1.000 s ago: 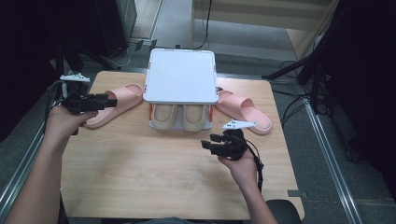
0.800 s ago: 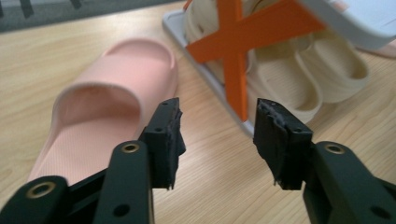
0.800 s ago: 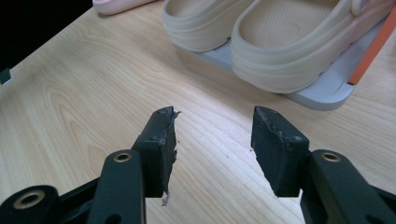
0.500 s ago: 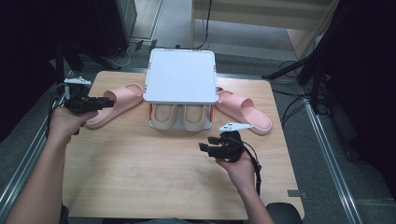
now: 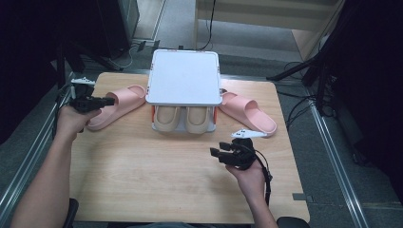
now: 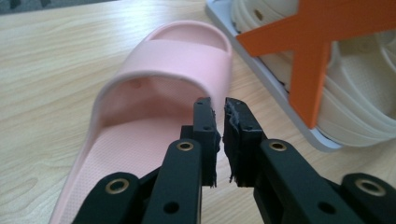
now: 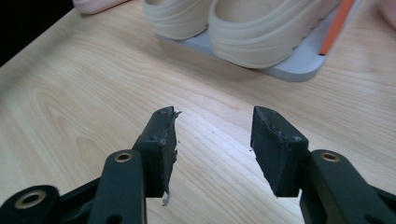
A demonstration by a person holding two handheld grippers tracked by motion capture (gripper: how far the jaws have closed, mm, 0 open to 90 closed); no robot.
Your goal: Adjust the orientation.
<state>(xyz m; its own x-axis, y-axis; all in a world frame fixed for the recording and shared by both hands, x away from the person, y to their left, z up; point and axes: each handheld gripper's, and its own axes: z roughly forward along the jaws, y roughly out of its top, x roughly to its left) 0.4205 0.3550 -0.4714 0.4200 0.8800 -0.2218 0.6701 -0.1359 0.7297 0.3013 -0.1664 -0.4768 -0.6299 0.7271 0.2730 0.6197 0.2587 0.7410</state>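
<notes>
**Left gripper nearly closed at the heel of a pink slipper**

On the wooden bench (image 5: 157,180) a small two-level shoe rack (image 5: 183,78) stands at the far middle, its white top bare and a pair of cream slippers (image 5: 185,118) on the lower level behind an orange cross brace (image 6: 317,42). A pink slipper (image 5: 116,105) lies flat on the bench to the left of the rack, toe pointing toward it; a second pink slipper (image 5: 249,113) lies to the right.

The left gripper (image 5: 97,101) sits at the near-left end of the left pink slipper. In the left gripper view its jaws have just been closing and now stand almost together with a thin gap, poised over the slipper's heel bed (image 6: 135,135); nothing is pinched between the pads, and whether they touch the slipper cannot be told.

The right gripper (image 5: 219,154) hovers over bare bench near the right, in front of the rack. Its jaws stand wide apart, released, with only wood between them.
</notes>
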